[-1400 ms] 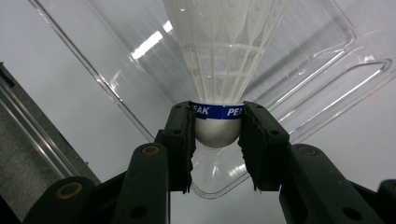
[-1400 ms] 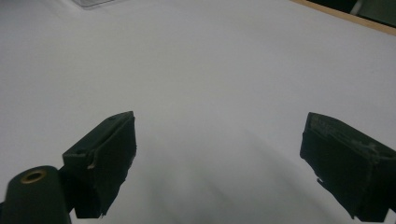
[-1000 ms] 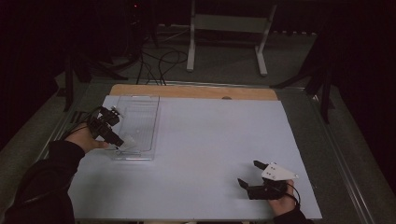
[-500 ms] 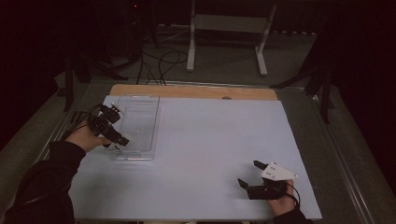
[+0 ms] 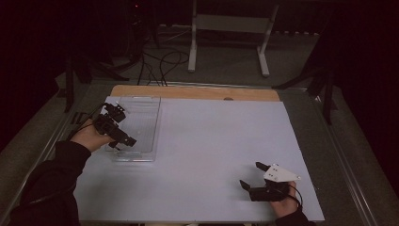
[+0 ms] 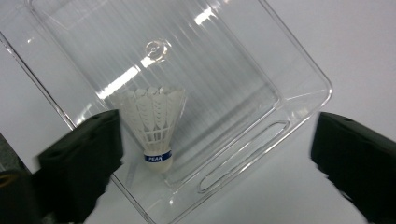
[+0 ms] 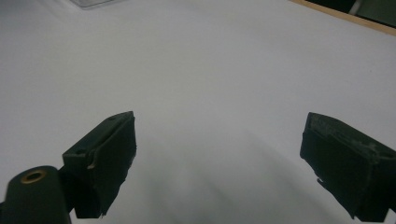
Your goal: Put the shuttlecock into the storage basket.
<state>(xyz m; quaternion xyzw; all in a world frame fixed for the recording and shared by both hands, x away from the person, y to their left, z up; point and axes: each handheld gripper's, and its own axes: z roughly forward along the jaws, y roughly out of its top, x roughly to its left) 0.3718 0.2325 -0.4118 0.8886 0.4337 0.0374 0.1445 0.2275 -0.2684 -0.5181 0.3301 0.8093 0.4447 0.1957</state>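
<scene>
Free room: we find the white table sheet [image 5: 207, 155] bare across its middle and far right, open to passage from either side. Obstacle, near left: a clear plastic tray [image 5: 136, 127], its low walls ringing a ribbed floor. Inside it, a white shuttlecock [image 6: 155, 123] stands cork down near one corner; we note the rest of the tray floor unoccupied. The left gripper [image 5: 123, 139] hangs over the tray's near end, jaws spread wide. The right gripper [image 5: 253, 175] sits low at the near right, jaws apart, with bare sheet ahead of it.
</scene>
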